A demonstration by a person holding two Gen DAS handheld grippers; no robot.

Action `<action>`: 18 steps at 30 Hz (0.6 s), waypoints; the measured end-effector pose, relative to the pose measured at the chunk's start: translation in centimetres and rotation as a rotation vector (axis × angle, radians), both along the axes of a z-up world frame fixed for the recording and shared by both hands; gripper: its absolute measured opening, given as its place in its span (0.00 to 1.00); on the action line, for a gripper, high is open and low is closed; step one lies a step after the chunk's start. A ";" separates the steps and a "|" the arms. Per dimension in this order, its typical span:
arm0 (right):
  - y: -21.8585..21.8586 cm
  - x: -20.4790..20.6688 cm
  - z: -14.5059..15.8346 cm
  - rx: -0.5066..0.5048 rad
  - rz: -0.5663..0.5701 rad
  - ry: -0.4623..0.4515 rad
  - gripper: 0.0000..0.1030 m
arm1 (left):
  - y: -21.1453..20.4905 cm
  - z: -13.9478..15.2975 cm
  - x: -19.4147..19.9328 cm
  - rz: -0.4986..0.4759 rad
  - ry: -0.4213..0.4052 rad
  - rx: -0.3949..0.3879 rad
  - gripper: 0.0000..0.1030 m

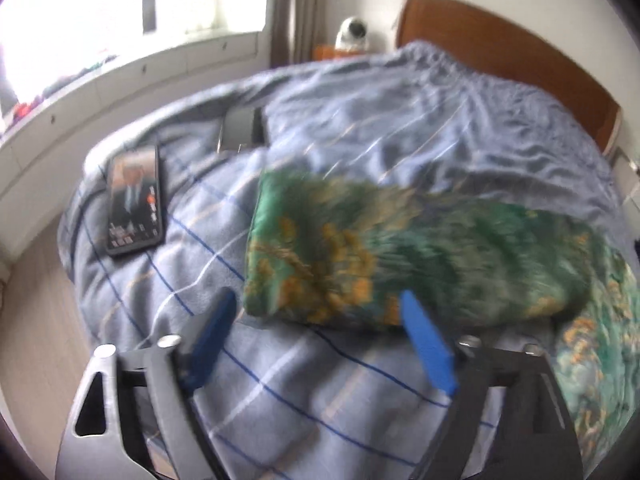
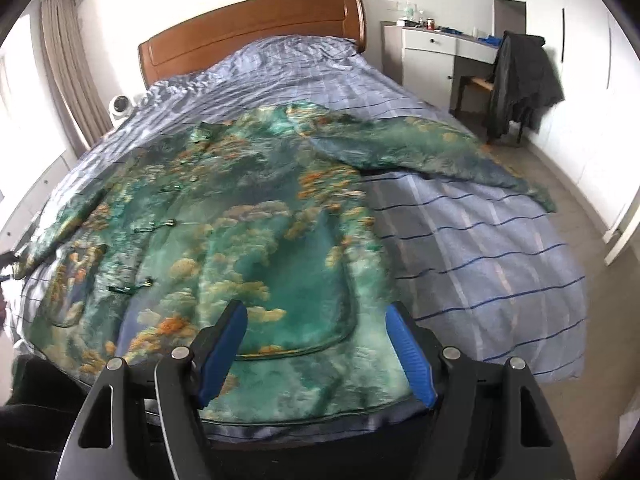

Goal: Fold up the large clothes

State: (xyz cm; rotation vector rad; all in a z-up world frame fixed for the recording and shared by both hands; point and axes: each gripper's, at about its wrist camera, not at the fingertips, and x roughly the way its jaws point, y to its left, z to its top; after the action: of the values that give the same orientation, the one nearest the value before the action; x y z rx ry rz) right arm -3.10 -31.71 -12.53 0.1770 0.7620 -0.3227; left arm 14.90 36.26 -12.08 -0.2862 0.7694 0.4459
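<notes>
Two grippers, left (image 1: 316,312) and right (image 2: 316,332), hover spread and empty-handed over a green coat (image 2: 240,216); its slippery sleeve (image 1: 400,256) may unfold unless pinned.

A home bedroom: a bed (image 2: 480,240) with a wooden headboard (image 2: 248,28) and blue checked cover, curtains (image 2: 68,64) at a window, a white desk (image 2: 432,52), and a chair (image 2: 480,84).

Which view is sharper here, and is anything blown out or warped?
Right wrist view: mostly sharp, green garment readable, headboard bowed by the fisheye. Left wrist view: motion-blurred, the folded sleeve smeared, window blown out to white.
</notes>
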 end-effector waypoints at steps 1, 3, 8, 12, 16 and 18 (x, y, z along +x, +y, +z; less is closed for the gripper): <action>-0.4 -0.1 -0.1 -0.003 -0.011 0.006 0.71 | -1.3 0.9 -0.8 -0.018 -0.023 0.030 0.92; -1.2 0.0 -0.2 0.002 -0.038 0.014 0.71 | -3.5 2.0 -1.8 -0.056 -0.053 0.059 0.96; -4.2 -0.2 0.5 0.043 -0.116 -0.037 0.71 | -9.8 4.0 -3.0 -0.208 -0.100 0.049 0.97; -6.6 -0.1 1.7 -0.015 -0.154 -0.067 0.71 | -14.8 4.2 -3.6 -0.308 -0.089 0.071 0.97; -10.8 -0.1 2.7 -0.014 -0.182 -0.084 0.71 | -18.3 3.8 -3.5 -0.360 -0.077 0.053 0.97; -13.6 -0.5 2.8 0.038 -0.208 -0.114 0.71 | -20.0 3.7 -3.7 -0.383 -0.063 0.045 0.97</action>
State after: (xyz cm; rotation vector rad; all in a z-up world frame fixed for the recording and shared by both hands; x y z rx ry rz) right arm -3.62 -45.27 -9.78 0.3091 0.6377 -0.4916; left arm 11.18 16.22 -8.40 -0.1051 0.7316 0.0925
